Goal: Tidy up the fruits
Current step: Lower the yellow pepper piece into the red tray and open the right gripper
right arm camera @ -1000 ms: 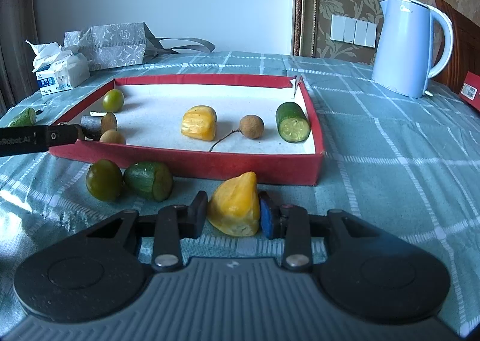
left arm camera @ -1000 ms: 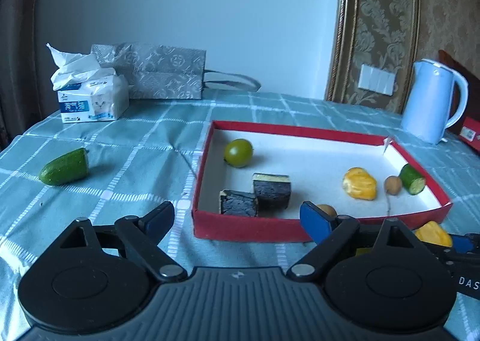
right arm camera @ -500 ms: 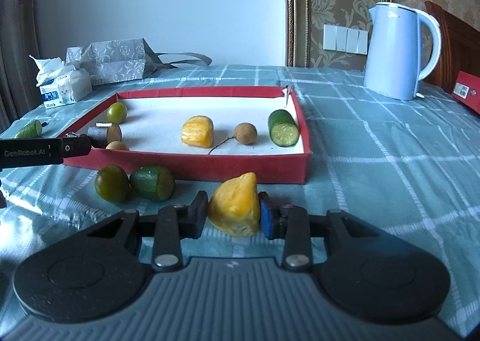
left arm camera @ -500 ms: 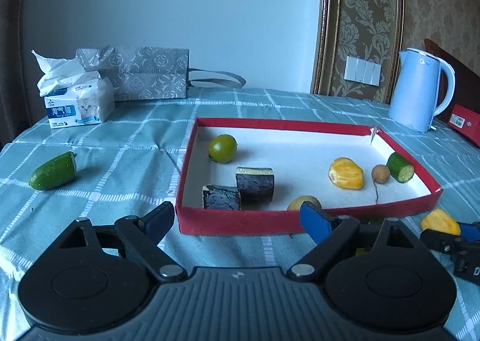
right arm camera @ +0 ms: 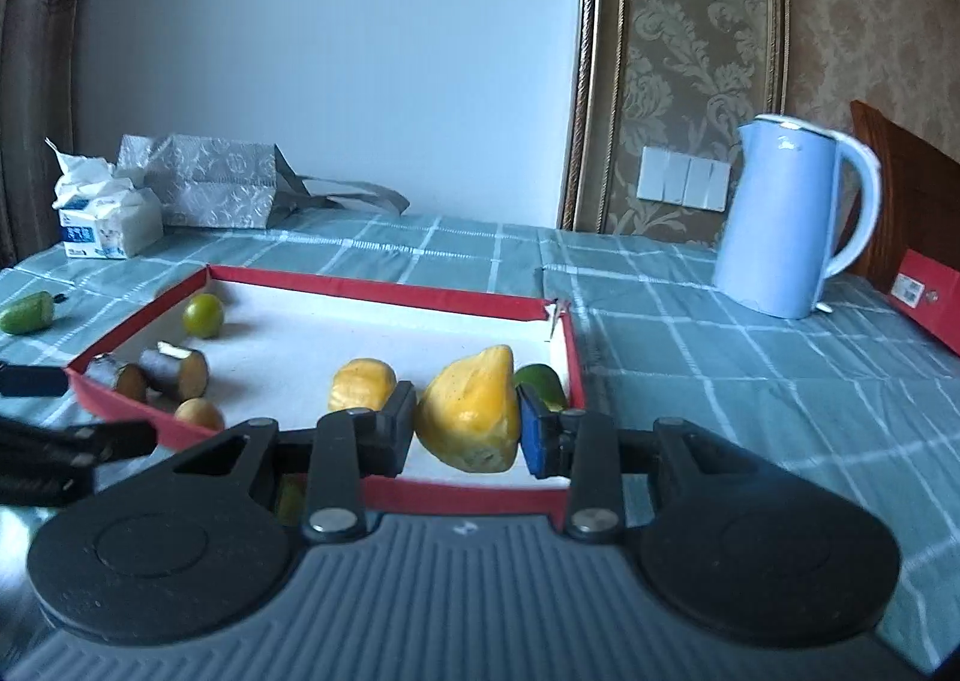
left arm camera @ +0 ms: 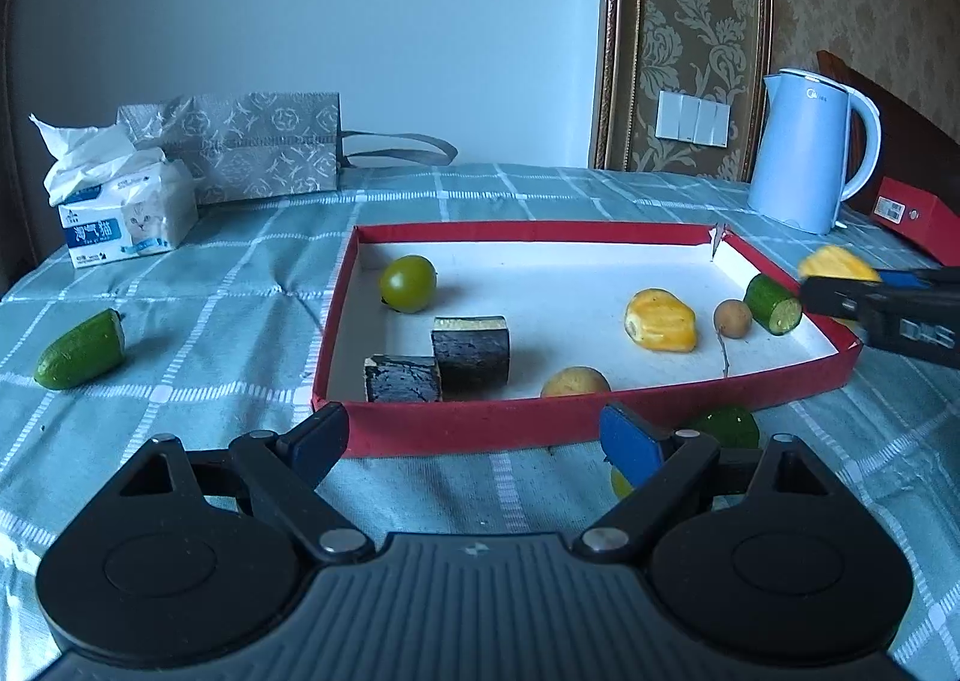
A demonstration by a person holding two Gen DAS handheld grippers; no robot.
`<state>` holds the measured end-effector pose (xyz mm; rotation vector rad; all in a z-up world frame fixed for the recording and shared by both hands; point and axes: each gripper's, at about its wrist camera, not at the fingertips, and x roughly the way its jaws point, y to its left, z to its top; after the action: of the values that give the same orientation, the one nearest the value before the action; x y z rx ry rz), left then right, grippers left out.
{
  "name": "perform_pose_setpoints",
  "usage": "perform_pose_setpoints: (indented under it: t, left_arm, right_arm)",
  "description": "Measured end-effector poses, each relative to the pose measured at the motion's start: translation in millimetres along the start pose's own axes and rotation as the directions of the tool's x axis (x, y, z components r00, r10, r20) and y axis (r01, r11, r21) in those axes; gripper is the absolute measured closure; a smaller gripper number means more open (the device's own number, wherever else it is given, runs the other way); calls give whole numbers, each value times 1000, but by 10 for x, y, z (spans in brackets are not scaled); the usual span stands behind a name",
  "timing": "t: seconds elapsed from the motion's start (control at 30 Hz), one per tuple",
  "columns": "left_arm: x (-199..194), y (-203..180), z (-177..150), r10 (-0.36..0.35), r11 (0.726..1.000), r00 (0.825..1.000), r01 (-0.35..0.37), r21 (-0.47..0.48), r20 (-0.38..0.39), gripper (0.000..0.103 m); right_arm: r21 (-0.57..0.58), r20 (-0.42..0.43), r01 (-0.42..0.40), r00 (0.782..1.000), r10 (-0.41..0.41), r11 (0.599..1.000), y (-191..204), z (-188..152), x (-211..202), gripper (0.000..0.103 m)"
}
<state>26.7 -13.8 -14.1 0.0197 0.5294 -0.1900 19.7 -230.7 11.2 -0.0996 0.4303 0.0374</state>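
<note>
Fruit under handling: one yellow wedge-shaped piece [right arm camera: 471, 414], waxy and smooth, darker and slightly mottled at its lower end. I record it clamped between the two fingers of the right gripper [right arm camera: 468, 423], lifted above the near right part of the red tray [right arm camera: 384, 288]. Its long axis runs roughly upright with a lean, the narrow tip pointing up and to the right, the broad end down.

From the left wrist view the same piece [left arm camera: 837, 264] shows as a yellow lump at the far right, above the tray's right wall.

Tray contents, as I read them: a round green fruit [left arm camera: 408, 283] near the far left corner; two dark-skinned cut blocks [left arm camera: 438, 360] side by side near the front left; a small tan round fruit [left arm camera: 576, 381] against the front wall; a second yellow piece [left arm camera: 660, 320] lying on its side; a small brown fruit with a stem [left arm camera: 732, 318]; a cut cucumber section [left arm camera: 773, 304] with its cut face toward the camera.

Outside the tray, a cucumber half [left arm camera: 81, 349] lies on the checked bench cloth [left arm camera: 210, 309] to the left, long axis slanted. A green fruit [left arm camera: 723, 426] sits just in front of the tray wall.

Left gripper [left arm camera: 477, 441]: spread wide, holding nothing, low over the bench before the tray.

Also on the bench: tissue pack [left arm camera: 123, 213], grey bag [left arm camera: 252, 144], blue kettle [left arm camera: 807, 150].
</note>
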Motion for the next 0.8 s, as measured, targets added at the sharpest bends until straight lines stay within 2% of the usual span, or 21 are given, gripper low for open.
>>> perform_pose_setpoints:
  t: [0.43, 0.8]
  left_arm:
    - [68, 5, -2, -12, 1000, 999, 12, -5, -37, 12]
    - [77, 22, -1, -16, 1000, 999, 16, -16, -44, 11]
  right_arm:
    - [-30, -150, 7, 989, -11, 1000, 124, 237, 933, 70]
    - [-75, -201, 31, 979, -45, 997, 234, 278, 1336, 66]
